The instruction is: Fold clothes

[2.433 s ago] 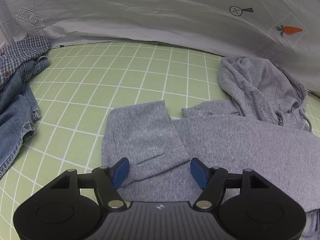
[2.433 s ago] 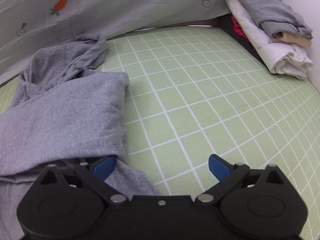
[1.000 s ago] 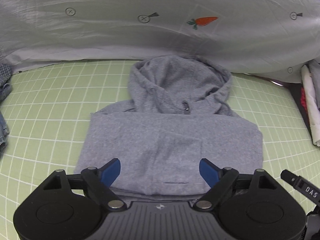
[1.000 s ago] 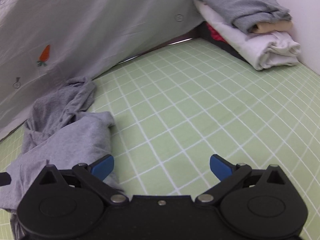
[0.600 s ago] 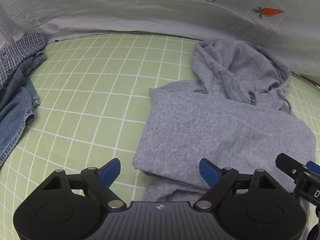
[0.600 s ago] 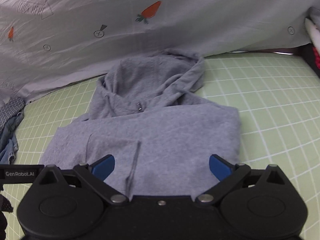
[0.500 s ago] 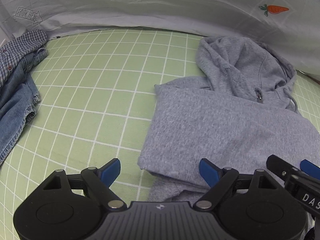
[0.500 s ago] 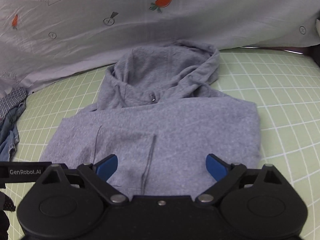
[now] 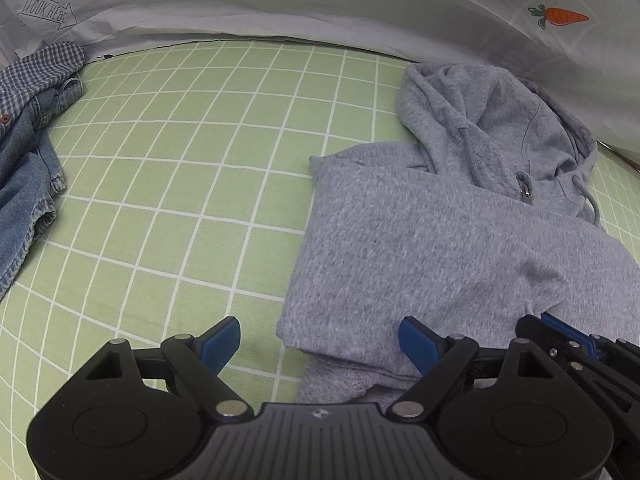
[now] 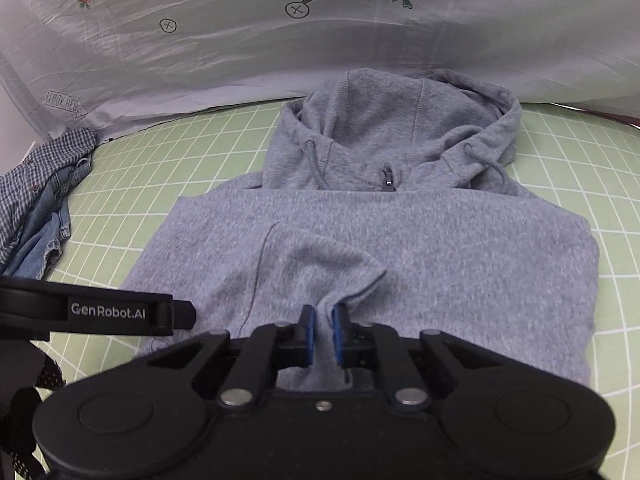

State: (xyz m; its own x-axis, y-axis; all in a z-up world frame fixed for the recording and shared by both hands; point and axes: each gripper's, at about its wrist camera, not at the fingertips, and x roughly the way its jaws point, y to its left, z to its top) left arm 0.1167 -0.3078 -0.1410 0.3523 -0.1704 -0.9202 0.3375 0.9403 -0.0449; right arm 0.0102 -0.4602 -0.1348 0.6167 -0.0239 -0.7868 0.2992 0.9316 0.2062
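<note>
A grey hoodie [image 10: 420, 248] lies folded on the green grid mat, hood toward the back sheet. My right gripper [image 10: 323, 330] is shut on a pinch of the hoodie's near hem, which puckers up between the blue pads. In the left wrist view the same hoodie [image 9: 432, 240] lies right of centre. My left gripper [image 9: 320, 342] stands open, its blue fingers astride the hoodie's near left corner without touching it. The right gripper [image 9: 560, 330] shows at that view's lower right. The left gripper's black finger [image 10: 108, 312] crosses the right wrist view at left.
Blue jeans [image 9: 24, 184] and a checked shirt [image 9: 36, 68] lie heaped at the mat's left edge. A white sheet with carrot prints [image 10: 320, 28] rises behind the mat. Bare green mat [image 9: 180, 184] lies between the heap and the hoodie.
My right gripper has shut on the hoodie's near hem, having been open half a second ago. My left gripper stays open and has edged closer to the hoodie's left corner.
</note>
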